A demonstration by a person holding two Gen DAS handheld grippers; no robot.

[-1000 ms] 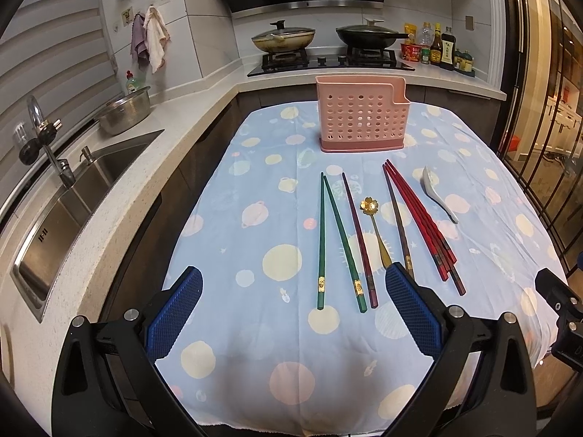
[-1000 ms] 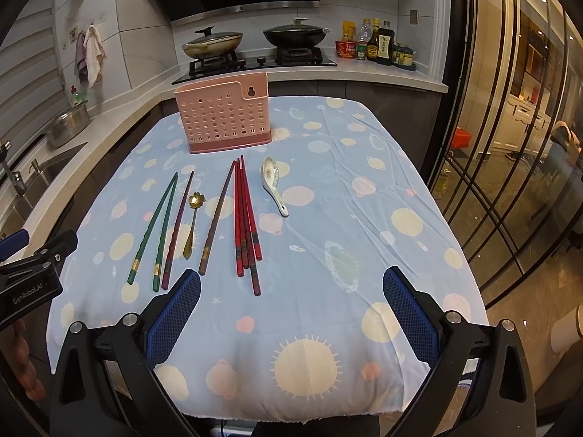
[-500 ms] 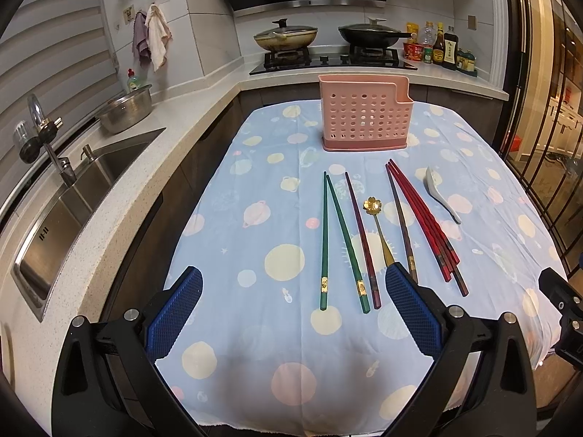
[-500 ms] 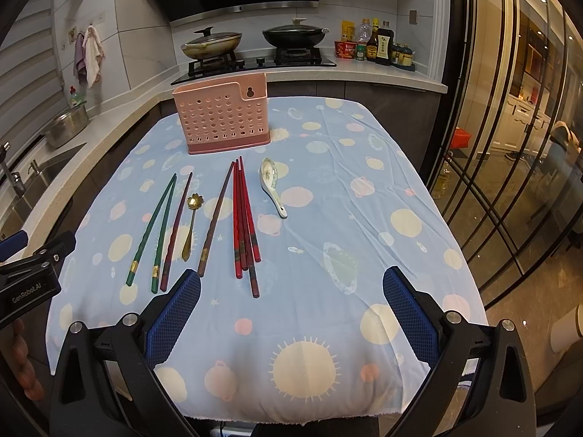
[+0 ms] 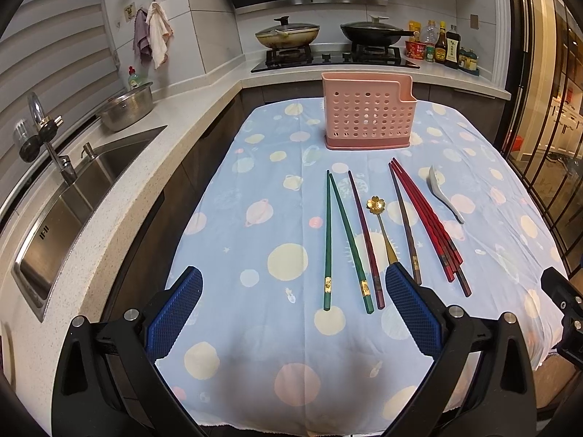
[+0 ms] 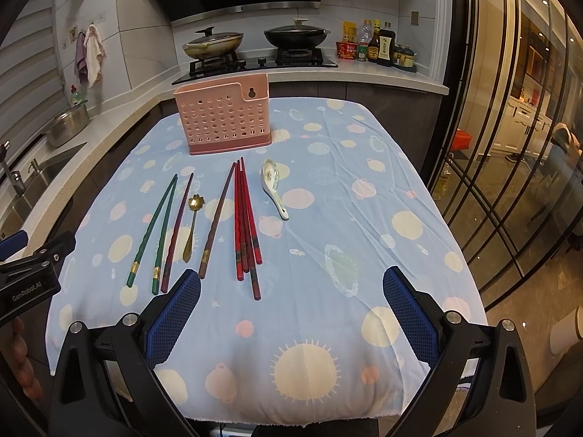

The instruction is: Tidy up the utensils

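Since a second ago nothing on the table [image 5: 226,218] has shifted; only my left view has drifted slightly, the utensils sitting a touch lower in it. Both my left gripper [image 5: 291,313] and right gripper [image 6: 291,309] hover over the near edge with jaws spread wide, holding nothing. Count on the blue spotted cloth: one pink perforated holder [image 5: 368,116] upright at the far end, touching none of the utensils; two green chopsticks [image 5: 340,240]; one maroon chopstick [image 5: 364,236]; one gold flower-headed spoon [image 5: 380,224]; one brown chopstick [image 5: 404,225]; one white ceramic spoon [image 6: 274,187], farthest right. All lie lengthwise in a row near the holder. A red chopstick bundle [image 6: 246,225] overlaps itself, so I cannot count it exactly; four or five. My left jaw pad covers the gold spoon's handle end in the left view.
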